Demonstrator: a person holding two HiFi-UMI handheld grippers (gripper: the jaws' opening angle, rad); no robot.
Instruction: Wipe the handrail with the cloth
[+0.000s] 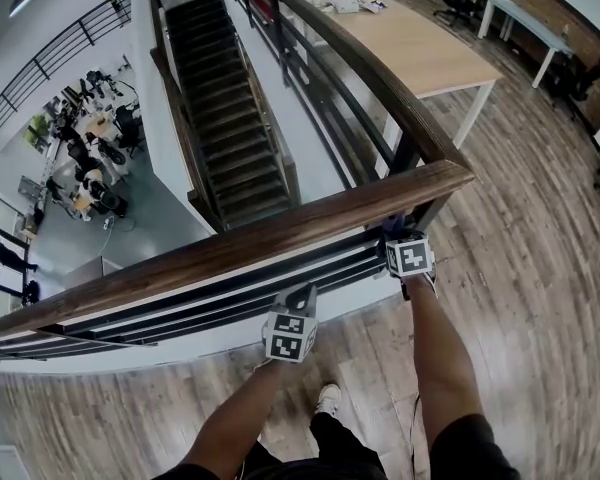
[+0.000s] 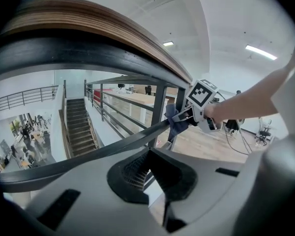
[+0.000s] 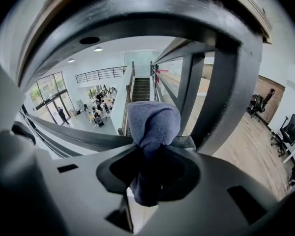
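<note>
In the head view, both arms reach forward to the wooden handrail (image 1: 280, 230), the left gripper (image 1: 291, 326) lower and the right gripper (image 1: 410, 258) just under the corner. Stairs (image 1: 220, 128) lie beyond.

In the left gripper view, the jaws are pressed together and empty, near a black bar (image 2: 113, 146).

In the right gripper view, the jaws pinch one blue cloth (image 3: 152, 124) beside a post (image 3: 226, 92).

Wooden handrail (image 1: 230, 248) blocks me ahead, only narrow gaps between dark bars (image 1: 210, 293) beneath, corner post (image 3: 226, 107) close in front, open floor (image 1: 540, 268) on my right.
</note>
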